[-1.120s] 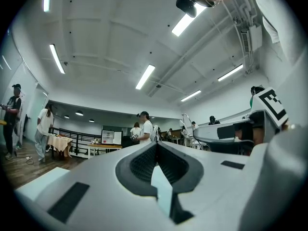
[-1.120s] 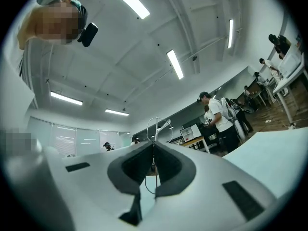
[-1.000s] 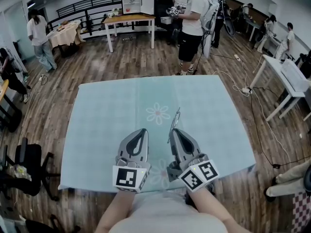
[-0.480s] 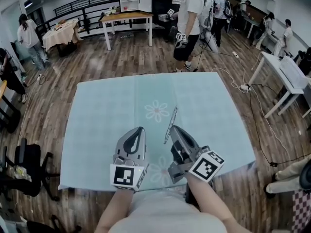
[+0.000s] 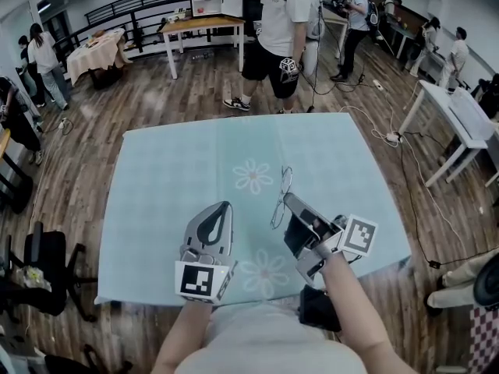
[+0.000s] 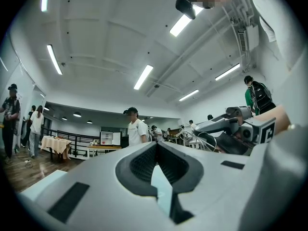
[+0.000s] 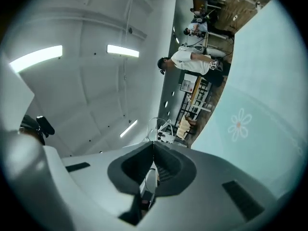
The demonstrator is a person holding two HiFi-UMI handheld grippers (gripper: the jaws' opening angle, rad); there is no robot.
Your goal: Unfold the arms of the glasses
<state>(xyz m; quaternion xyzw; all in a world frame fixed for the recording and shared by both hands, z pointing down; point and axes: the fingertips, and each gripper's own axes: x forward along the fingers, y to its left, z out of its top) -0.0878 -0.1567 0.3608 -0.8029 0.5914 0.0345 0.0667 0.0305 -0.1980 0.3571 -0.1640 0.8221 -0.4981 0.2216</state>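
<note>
Wire-rimmed glasses (image 5: 281,195) held above the cloth-covered counter (image 5: 171,185) in the closed right claw (image 5: 288,201), apparently by one folded arm. Left claw (image 5: 222,209) closed on nothing, alongside. The frame is probably light, thin and easily bent: take the free arm near its hinge, never the lenses.

Thin wire-rimmed glasses (image 5: 285,179) with clear lenses stand on edge, raised above the pale blue surface (image 5: 171,178), one end pinched in the right hand-held gripper (image 5: 288,199).
</note>
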